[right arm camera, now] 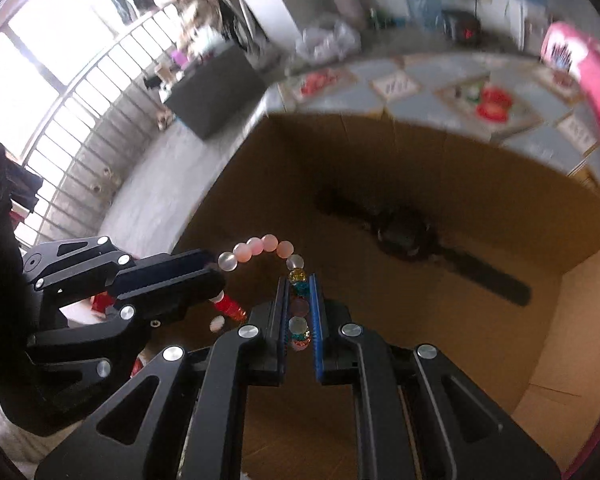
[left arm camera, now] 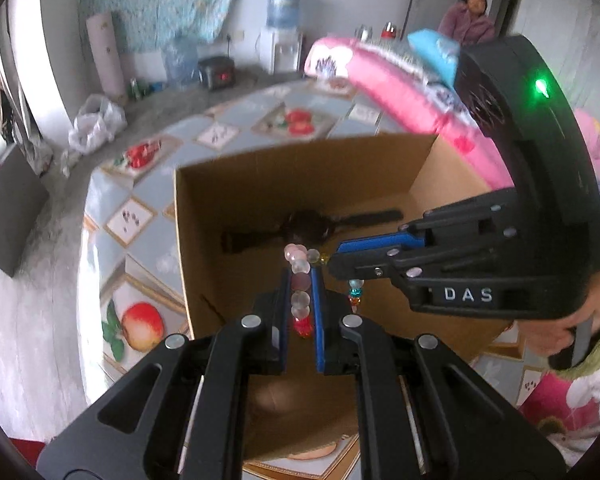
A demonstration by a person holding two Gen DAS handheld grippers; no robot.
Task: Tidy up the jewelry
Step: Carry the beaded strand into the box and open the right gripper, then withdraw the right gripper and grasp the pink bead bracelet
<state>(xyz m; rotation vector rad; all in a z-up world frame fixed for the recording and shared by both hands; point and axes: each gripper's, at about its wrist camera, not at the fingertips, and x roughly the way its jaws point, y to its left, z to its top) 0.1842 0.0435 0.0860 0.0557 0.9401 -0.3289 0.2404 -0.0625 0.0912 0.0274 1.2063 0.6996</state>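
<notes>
A bead bracelet [left arm camera: 300,280] of pink, clear, red and teal beads hangs between both grippers above an open cardboard box [left arm camera: 204,240]. My left gripper [left arm camera: 301,276] is shut on one part of it. My right gripper [right arm camera: 300,280] is shut on another part of the bracelet [right arm camera: 268,245]; it reaches in from the right in the left wrist view [left arm camera: 334,260]. The left gripper shows at the left of the right wrist view [right arm camera: 216,276]. A black wristwatch [left arm camera: 312,226] lies flat on the box floor, also in the right wrist view [right arm camera: 408,236].
The box [right arm camera: 580,320] stands on a table with a fruit-patterned cloth [left arm camera: 140,216]. Pink bedding [left arm camera: 388,84] lies behind right. A water dispenser [left arm camera: 282,36], a rice cooker [left arm camera: 218,72] and a seated person [left arm camera: 470,16] are at the back. A dark cabinet [right arm camera: 216,96] stands by the window.
</notes>
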